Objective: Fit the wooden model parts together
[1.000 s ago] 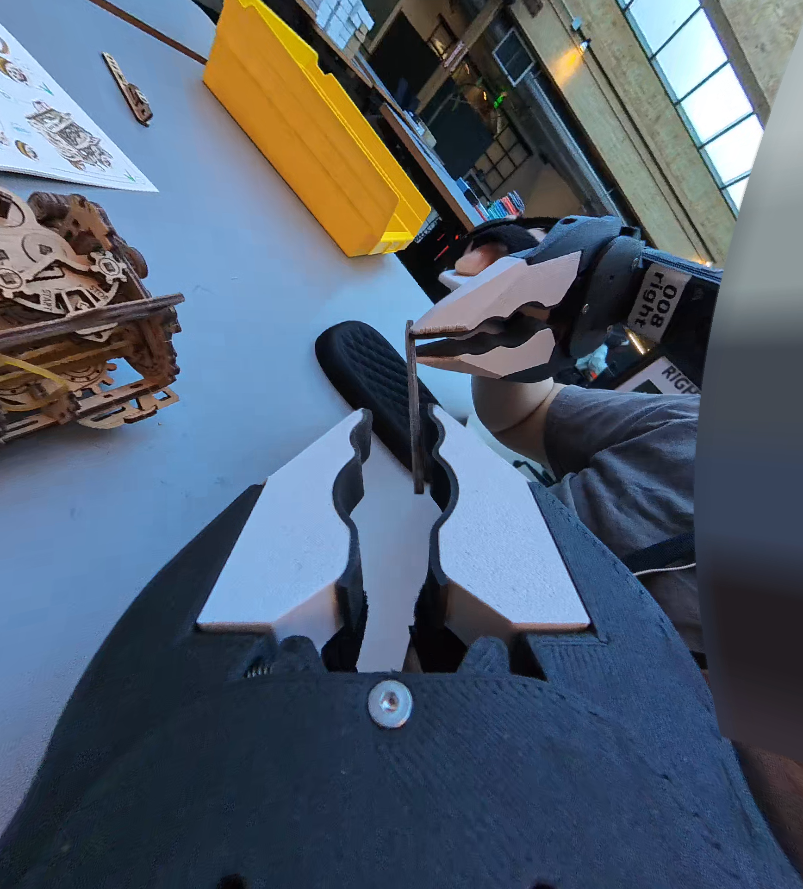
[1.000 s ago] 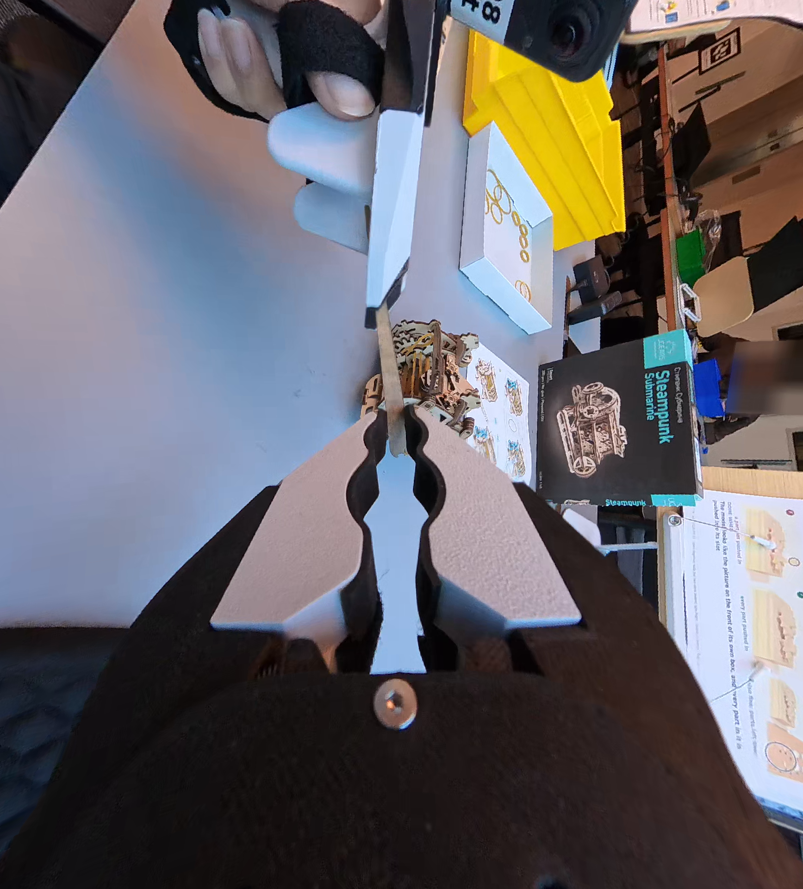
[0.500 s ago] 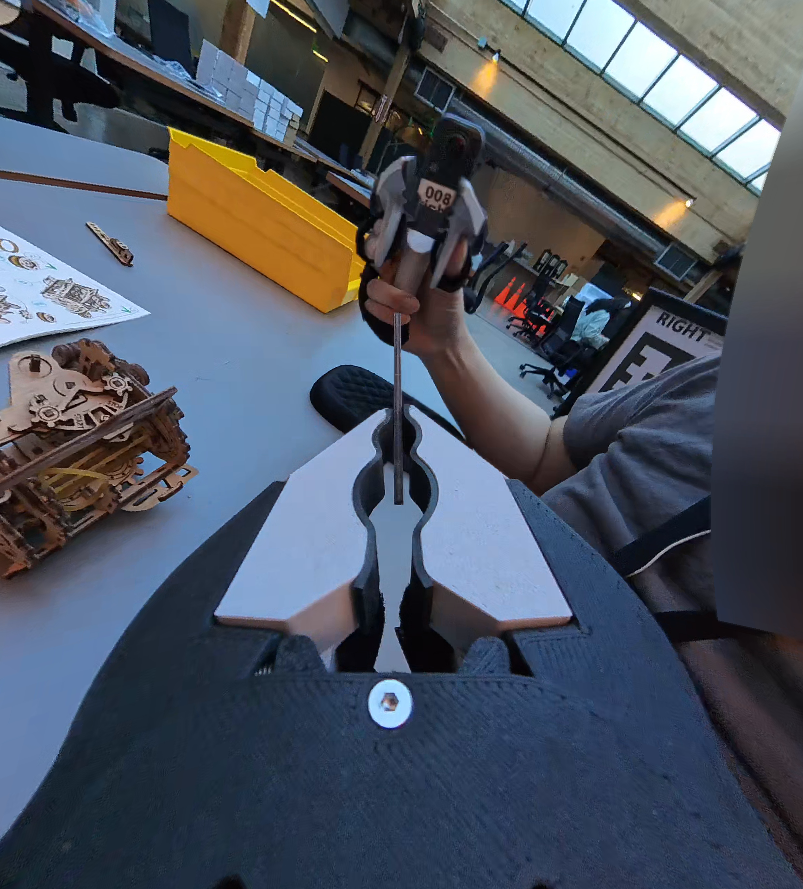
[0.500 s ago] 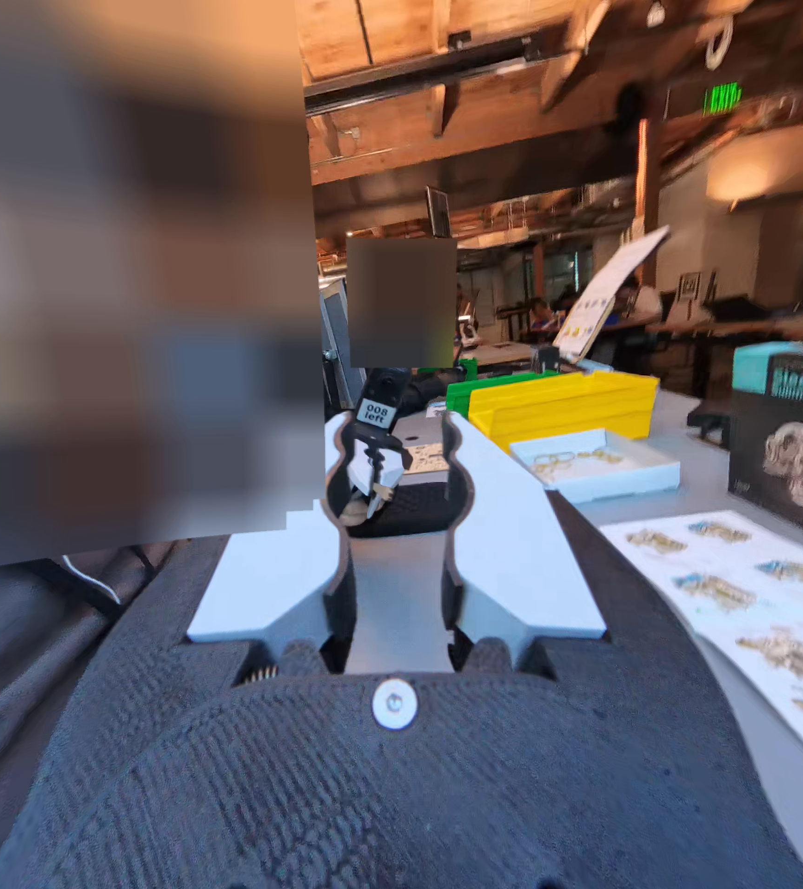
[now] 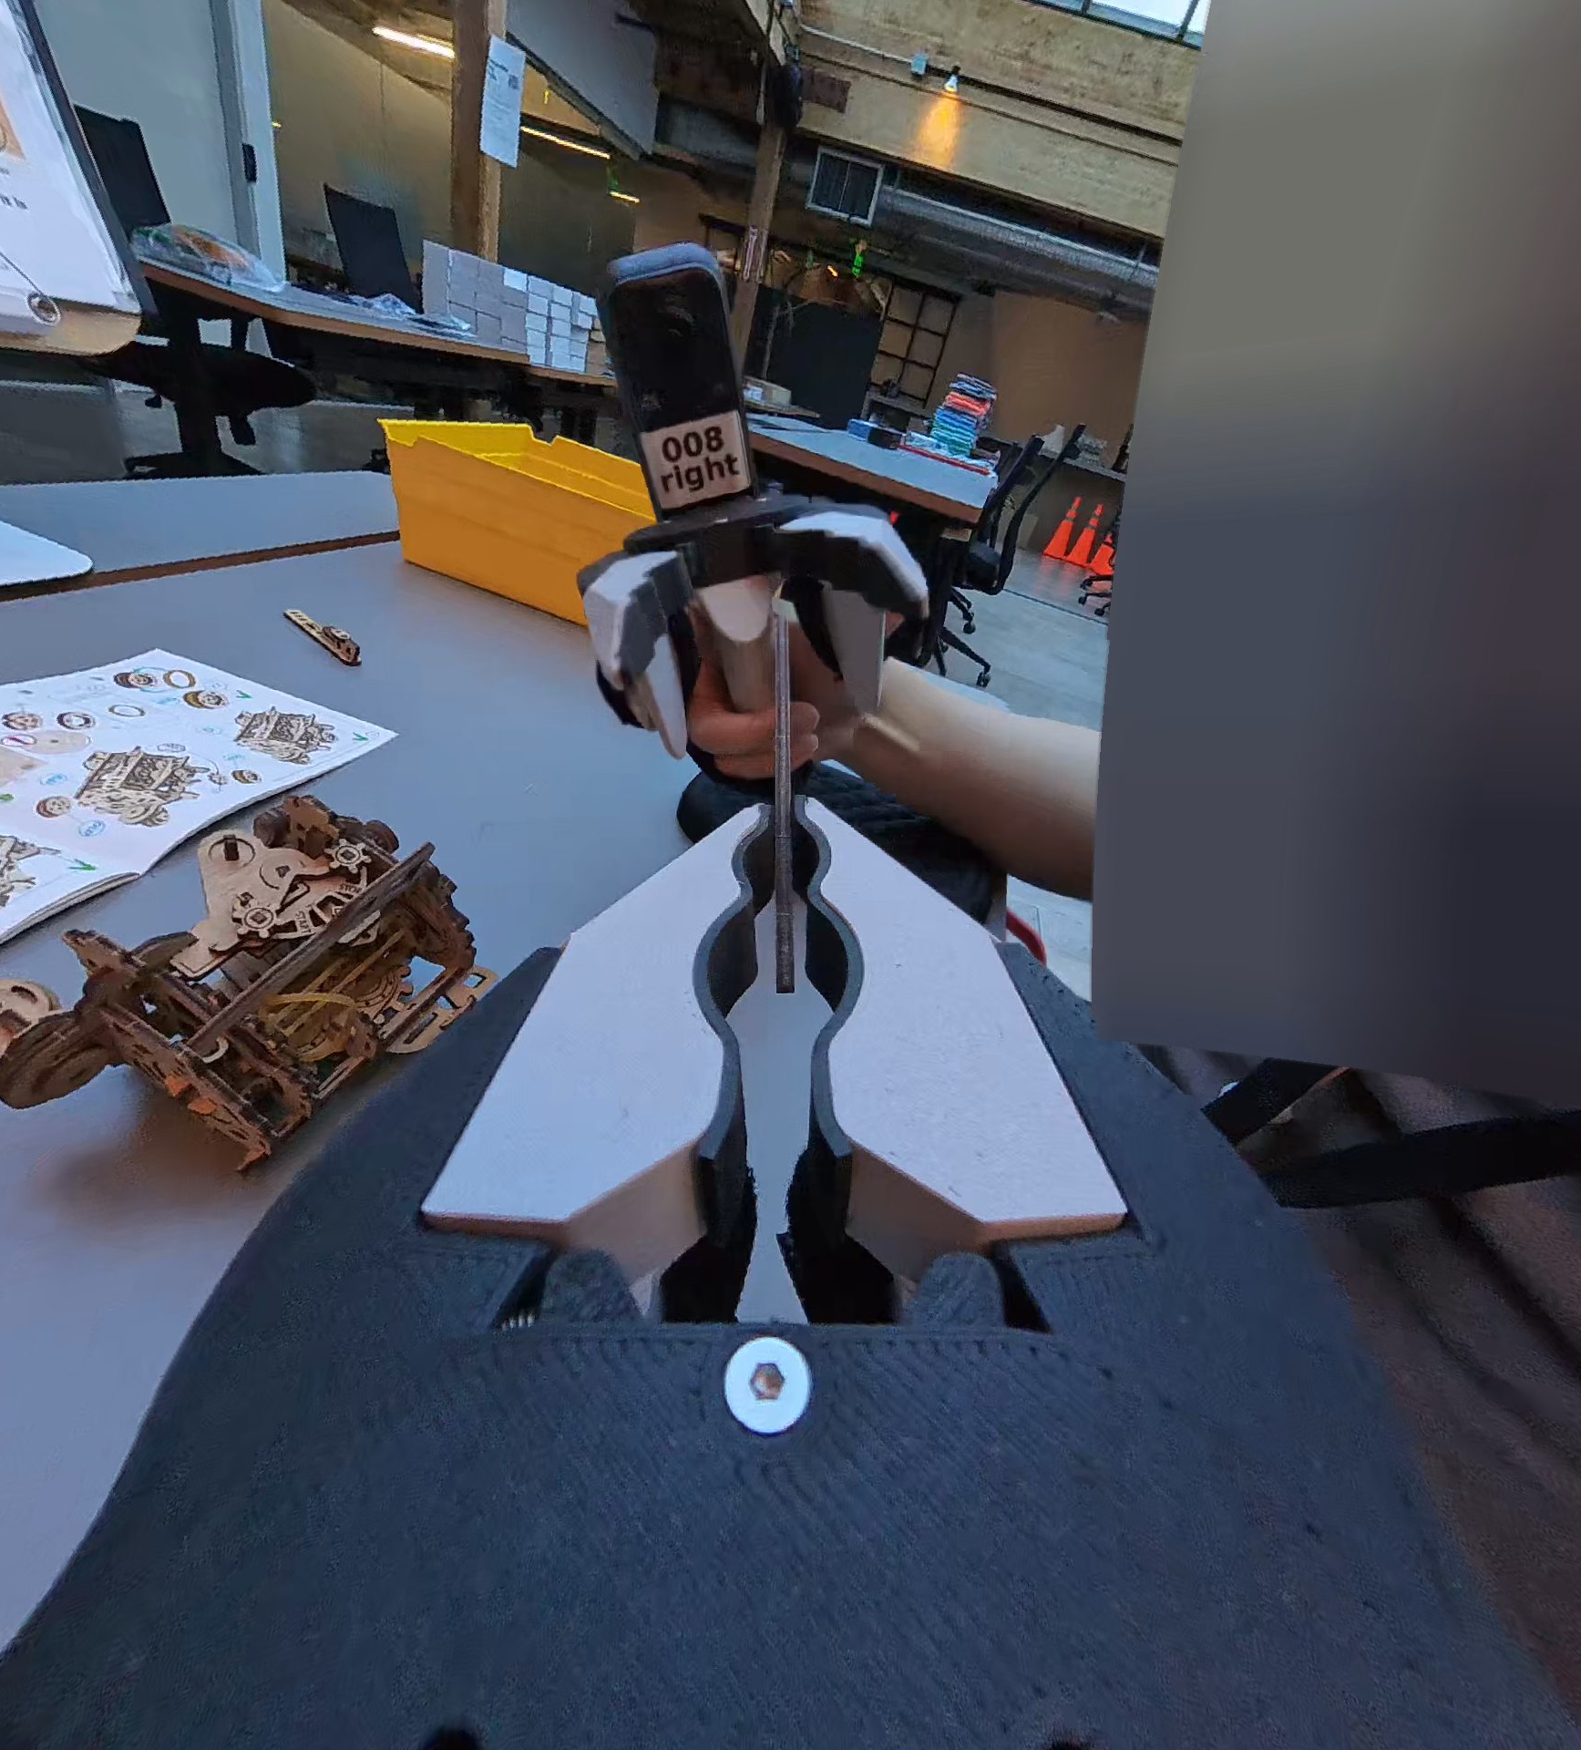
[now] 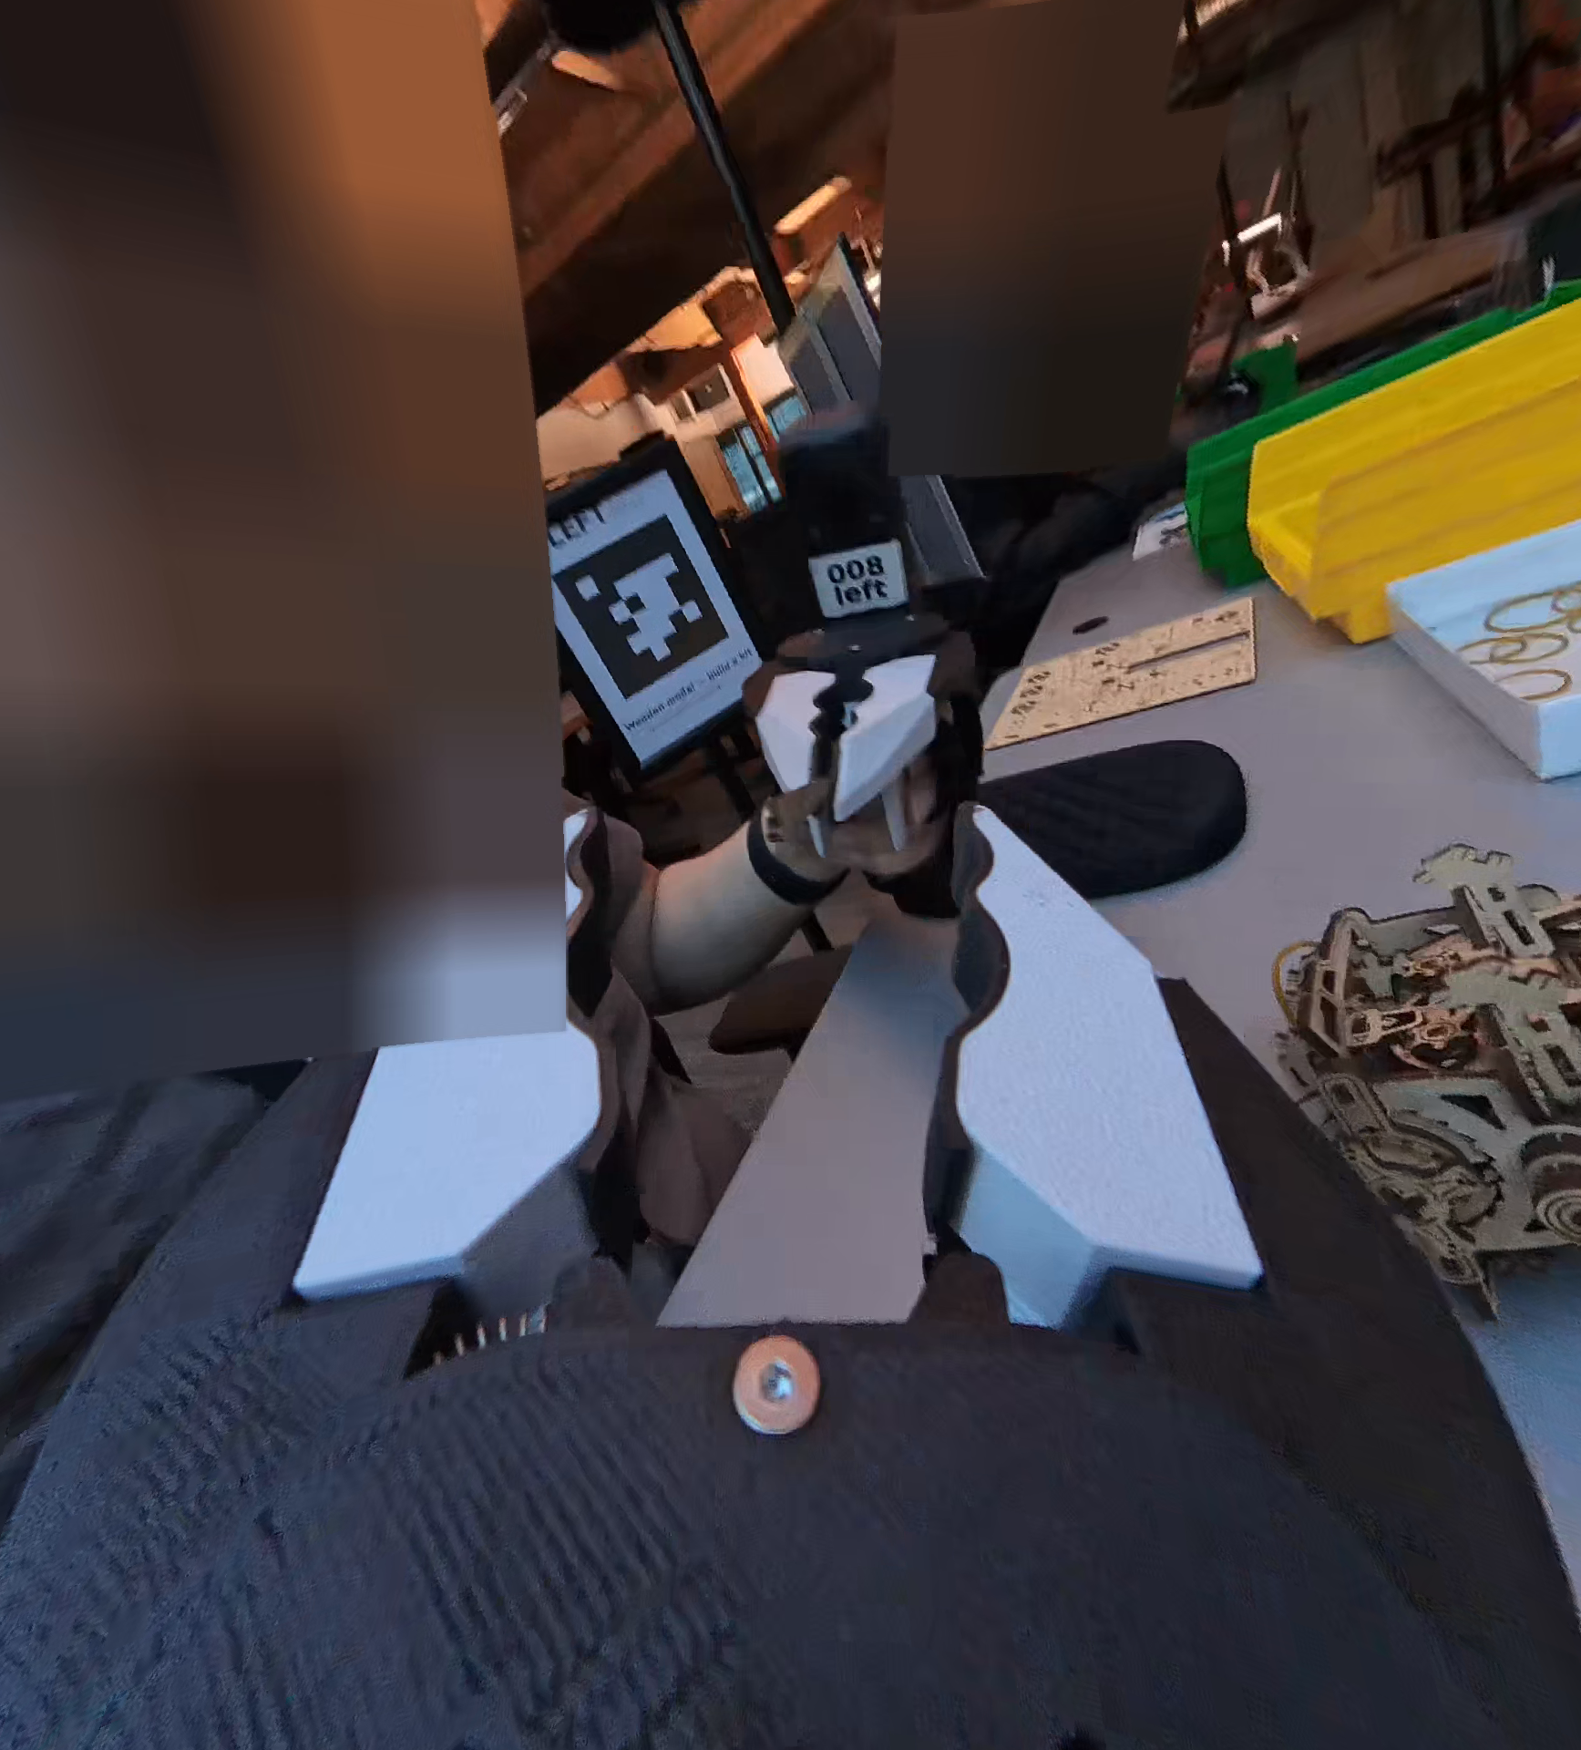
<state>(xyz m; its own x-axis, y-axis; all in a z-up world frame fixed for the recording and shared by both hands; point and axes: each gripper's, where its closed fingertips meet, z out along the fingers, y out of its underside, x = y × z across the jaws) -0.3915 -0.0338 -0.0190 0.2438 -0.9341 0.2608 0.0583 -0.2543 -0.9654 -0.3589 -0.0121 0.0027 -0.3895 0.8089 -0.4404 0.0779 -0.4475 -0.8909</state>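
Note:
My left gripper (image 5: pixel 781 822) is shut on a thin flat wooden part (image 5: pixel 782 720), seen edge-on and standing up between its tips. My right gripper (image 6: pixel 777 838) is open and empty, with its jaws wide apart. In the left wrist view the right gripper (image 5: pixel 761 682) hangs open just beyond the part and apart from it. In the right wrist view the left gripper (image 6: pixel 832 805) holds the small part (image 6: pixel 791 814) above the table edge. The half-built wooden model (image 5: pixel 237 985) sits on the grey table to the left, and at the right in the right wrist view (image 6: pixel 1468 1070).
An instruction sheet (image 5: pixel 105 748) and a small wooden strip (image 5: pixel 322 636) lie behind the model. A yellow bin (image 5: pixel 502 511) stands at the back. A black wrist pad (image 6: pixel 1118 814), a punched wooden sheet (image 6: pixel 1137 672), a white tray of rubber bands (image 6: pixel 1563 653) and a green bin (image 6: pixel 1241 511) are near.
A second ago both grippers were shut on the flat part. The right gripper has let go, opened wide and drawn back. The left gripper keeps the part and has tilted upright.

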